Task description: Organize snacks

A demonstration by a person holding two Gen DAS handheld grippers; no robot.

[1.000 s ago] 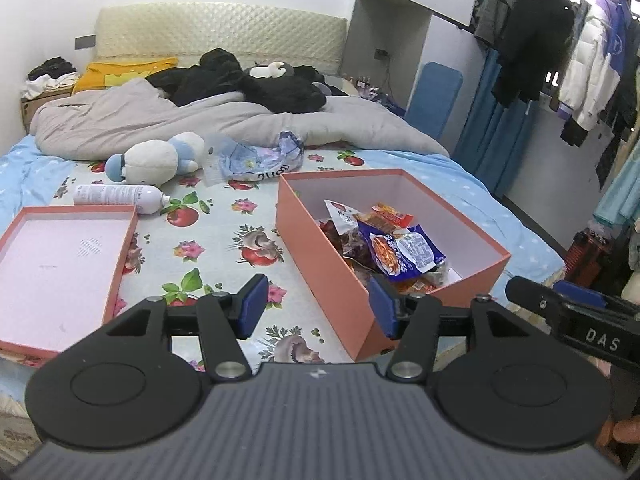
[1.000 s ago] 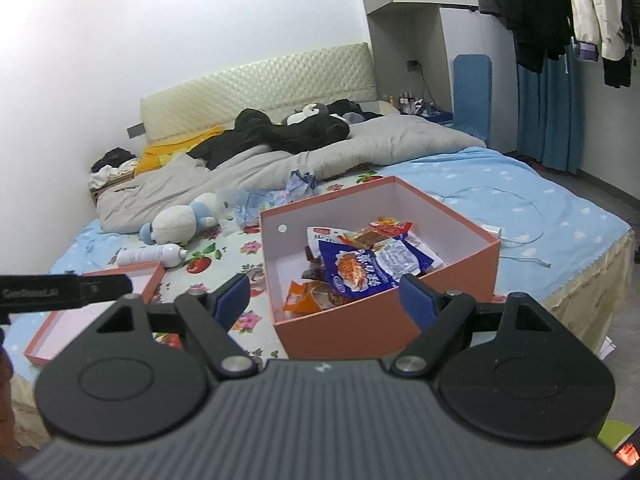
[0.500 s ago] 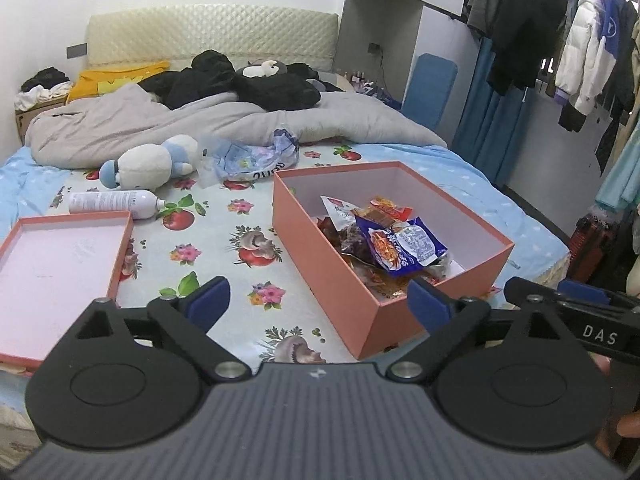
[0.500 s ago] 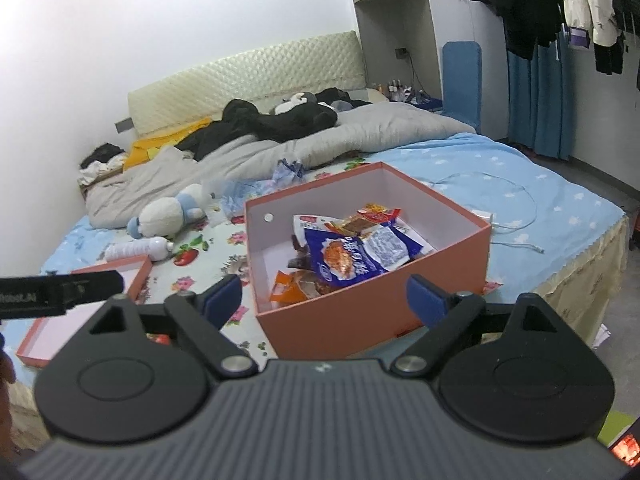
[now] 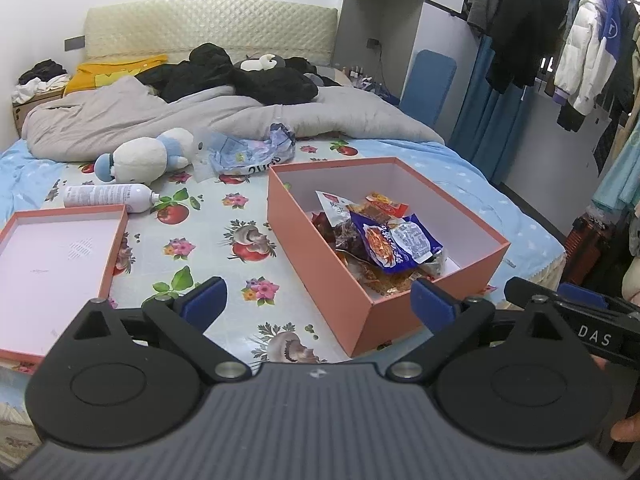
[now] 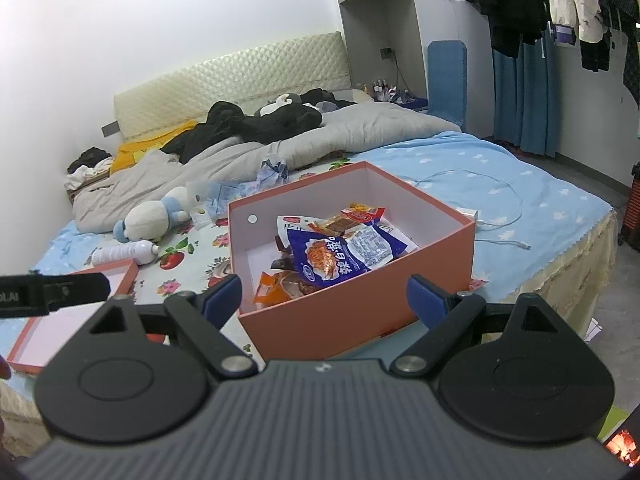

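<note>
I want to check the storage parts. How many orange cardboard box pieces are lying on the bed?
2. The deep box with snack packets stands at the bed's near right; the shallow lid, inside up, lies at the near left edge.

A matt cardboard box (image 5: 320,240) holds glossy plastic snack packets (image 5: 394,242) on the printed cloth bedsheet (image 5: 216,232).

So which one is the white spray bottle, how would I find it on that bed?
Start at the flowered sheet covering the bed, then look between the open salmon box and its shallow lid. Just beyond the lid's far corner lies the spray bottle, in front of the white-and-blue plush toy. It is the only smooth white cylinder lying on its side.
</note>
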